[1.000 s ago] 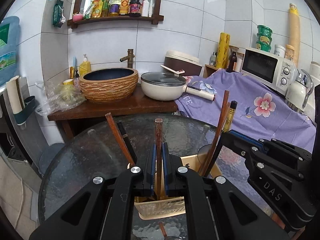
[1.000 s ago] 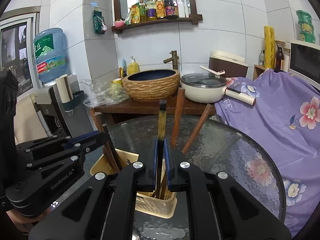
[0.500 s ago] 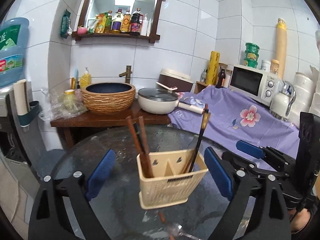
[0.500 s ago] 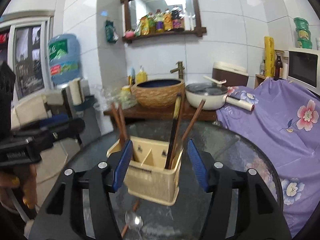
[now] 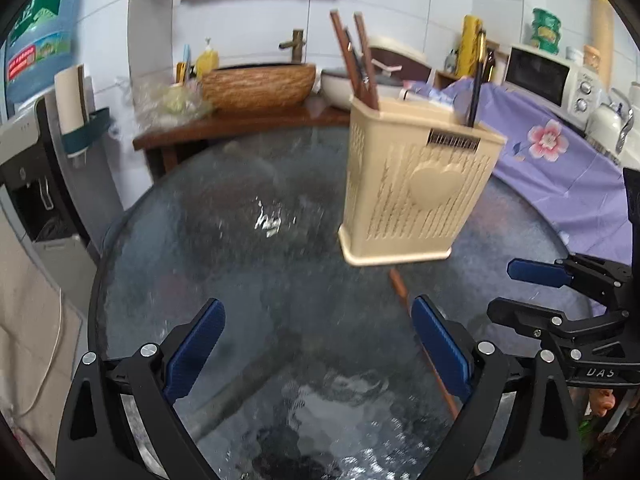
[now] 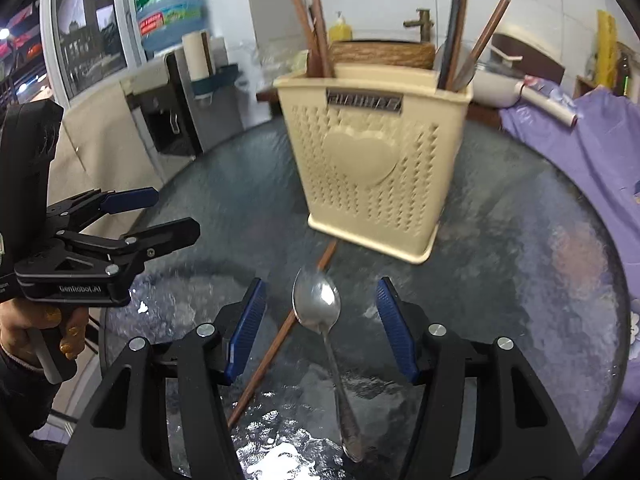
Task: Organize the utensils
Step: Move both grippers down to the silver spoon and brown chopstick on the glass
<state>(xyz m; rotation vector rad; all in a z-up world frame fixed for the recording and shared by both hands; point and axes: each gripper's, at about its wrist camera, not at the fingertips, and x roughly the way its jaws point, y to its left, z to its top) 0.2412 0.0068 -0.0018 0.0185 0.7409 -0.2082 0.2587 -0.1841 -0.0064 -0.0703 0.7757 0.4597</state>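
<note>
A beige utensil holder (image 5: 416, 184) (image 6: 376, 156) stands on the round glass table (image 5: 240, 264) (image 6: 520, 240) with several chopsticks (image 5: 360, 60) (image 6: 320, 32) upright in it. A metal spoon (image 6: 320, 308) lies on the glass in front of the holder, between my right gripper's open fingers. A loose brown chopstick (image 6: 280, 336) (image 5: 424, 344) lies beside the spoon, one end under the holder's front edge. My right gripper (image 6: 320, 324) is open and empty, low over the spoon. My left gripper (image 5: 316, 344) is open and empty, low over the glass left of the holder.
Behind the table stands a wooden counter (image 5: 240, 124) with a woven basin (image 5: 260, 84) and a white pot (image 6: 496, 84). A purple flowered cloth (image 5: 560, 160) covers the right side, with a microwave (image 5: 548, 76). A water dispenser (image 5: 36, 152) stands at left.
Both grippers let go of their chopsticks, which now stand in the holder, and opened wide. Both have pulled back and dropped low toward the table in front of the holder.
</note>
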